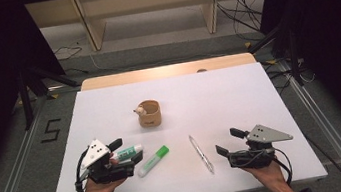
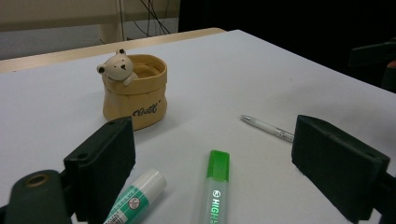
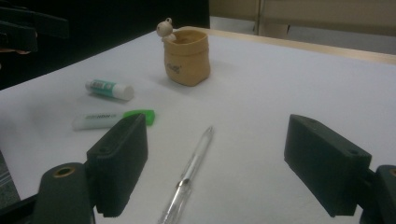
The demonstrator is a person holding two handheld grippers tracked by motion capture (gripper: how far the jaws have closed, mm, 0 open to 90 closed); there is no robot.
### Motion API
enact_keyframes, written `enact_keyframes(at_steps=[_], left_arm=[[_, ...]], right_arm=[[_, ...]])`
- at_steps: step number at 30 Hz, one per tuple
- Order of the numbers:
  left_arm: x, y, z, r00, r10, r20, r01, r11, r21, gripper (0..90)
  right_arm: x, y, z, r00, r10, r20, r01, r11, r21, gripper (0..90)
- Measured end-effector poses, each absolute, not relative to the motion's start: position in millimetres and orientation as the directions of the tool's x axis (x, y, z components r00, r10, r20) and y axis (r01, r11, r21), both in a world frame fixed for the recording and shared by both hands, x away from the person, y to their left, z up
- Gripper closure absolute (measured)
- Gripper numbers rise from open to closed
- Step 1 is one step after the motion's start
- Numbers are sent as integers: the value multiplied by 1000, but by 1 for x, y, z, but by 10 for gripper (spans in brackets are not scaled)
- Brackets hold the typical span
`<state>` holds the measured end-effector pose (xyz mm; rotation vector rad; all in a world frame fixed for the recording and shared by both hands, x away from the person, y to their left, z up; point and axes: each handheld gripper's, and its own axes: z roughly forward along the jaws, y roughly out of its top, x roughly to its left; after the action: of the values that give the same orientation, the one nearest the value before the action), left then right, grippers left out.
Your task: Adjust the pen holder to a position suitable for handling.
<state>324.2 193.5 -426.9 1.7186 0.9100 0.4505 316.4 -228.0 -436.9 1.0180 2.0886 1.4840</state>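
Status: nothing gathered yet; by the layout, the likely work is loading the cup, with all three items left.
Cup [image 1: 150, 114]: tan, sack-shaped, matte ceramic look, small bear figure on the rim, mid-table.
Glue stick [image 1: 127, 153]: white and green cylinder, lying beside the left gripper [image 1: 117, 151], jaws wide apart, empty.
Highlighter [image 1: 153, 160]: translucent barrel, green cap.
Pen [image 1: 201, 153]: slim, clear plastic, before the right gripper [image 1: 229, 141], jaws wide, empty.
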Motion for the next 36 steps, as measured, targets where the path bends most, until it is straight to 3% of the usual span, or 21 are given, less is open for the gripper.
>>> enact_keyframes(at_steps=[36], left_arm=[[346, 190, -419, 561, 813, -157, 399, -100, 911, 141]], right_arm=[[318, -226, -439, -660, 746, 89, 332, 183, 925, 230]])
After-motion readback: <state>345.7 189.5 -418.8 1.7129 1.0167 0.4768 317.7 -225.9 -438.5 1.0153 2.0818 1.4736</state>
